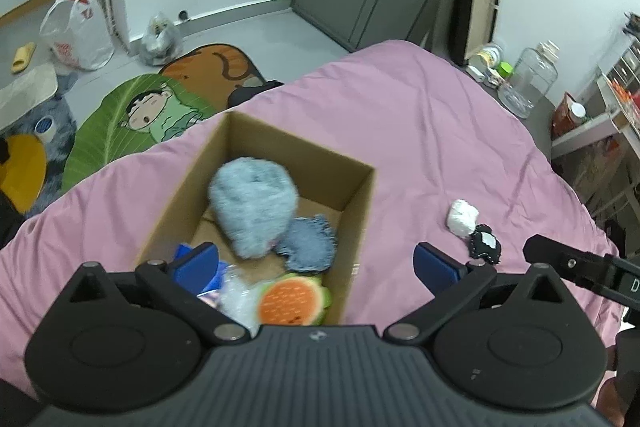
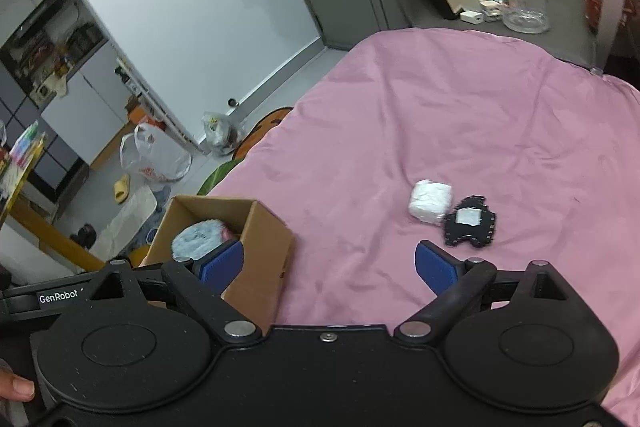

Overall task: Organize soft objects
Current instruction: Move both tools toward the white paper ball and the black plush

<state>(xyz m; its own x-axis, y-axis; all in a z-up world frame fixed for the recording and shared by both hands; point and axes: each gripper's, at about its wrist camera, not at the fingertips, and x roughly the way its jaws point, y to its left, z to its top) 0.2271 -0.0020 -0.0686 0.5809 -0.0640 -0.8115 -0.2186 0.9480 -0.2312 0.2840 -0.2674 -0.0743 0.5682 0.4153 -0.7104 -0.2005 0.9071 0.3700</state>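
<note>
Left gripper [image 1: 314,265] spread wide and empty above the cardboard box [image 1: 352,211] on the pink bed [image 1: 420,131], blurred grey-blue plush [image 1: 252,205], possibly just released, denim piece [image 1: 308,245] and watermelon toy [image 1: 294,301] inside the box beyond its fingers, right gripper [image 2: 330,265] likewise wide and empty, white bundle [image 2: 430,201] and black patch [image 2: 470,223] lying on the bed just ahead to its right.

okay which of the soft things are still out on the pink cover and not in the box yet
Two: the white bundle and the black stitched piece touching it. The fluffy blue toy, denim piece and watermelon plush already lie inside the cardboard box.
</note>
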